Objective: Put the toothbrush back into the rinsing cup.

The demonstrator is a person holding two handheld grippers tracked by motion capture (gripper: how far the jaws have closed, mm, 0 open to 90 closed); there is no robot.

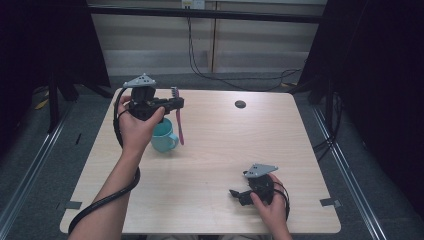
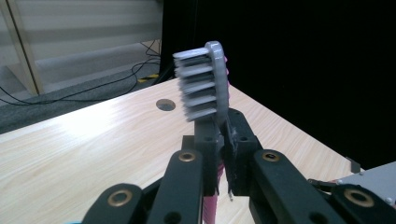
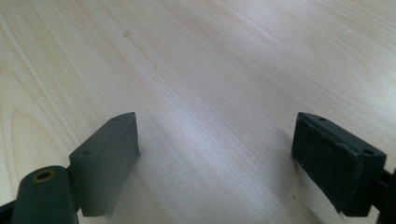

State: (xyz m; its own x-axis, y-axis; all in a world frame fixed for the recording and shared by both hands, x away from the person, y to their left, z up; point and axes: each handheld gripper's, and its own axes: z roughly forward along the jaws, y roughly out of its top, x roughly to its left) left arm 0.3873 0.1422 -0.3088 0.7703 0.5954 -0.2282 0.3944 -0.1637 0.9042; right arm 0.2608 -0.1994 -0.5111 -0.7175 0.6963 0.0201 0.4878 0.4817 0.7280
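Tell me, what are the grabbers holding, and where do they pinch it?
The left gripper pinches a toothbrush by its neck, just below the bristles. The right gripper holds nothing.

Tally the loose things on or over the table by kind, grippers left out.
toothbrush: 1, held in the left gripper
cup: 1, teal, on the table
Total: 2

Black left gripper (image 1: 176,103), black right gripper (image 1: 234,193), grey three-cornered plates, brass-ringed jaws, trailing black cables
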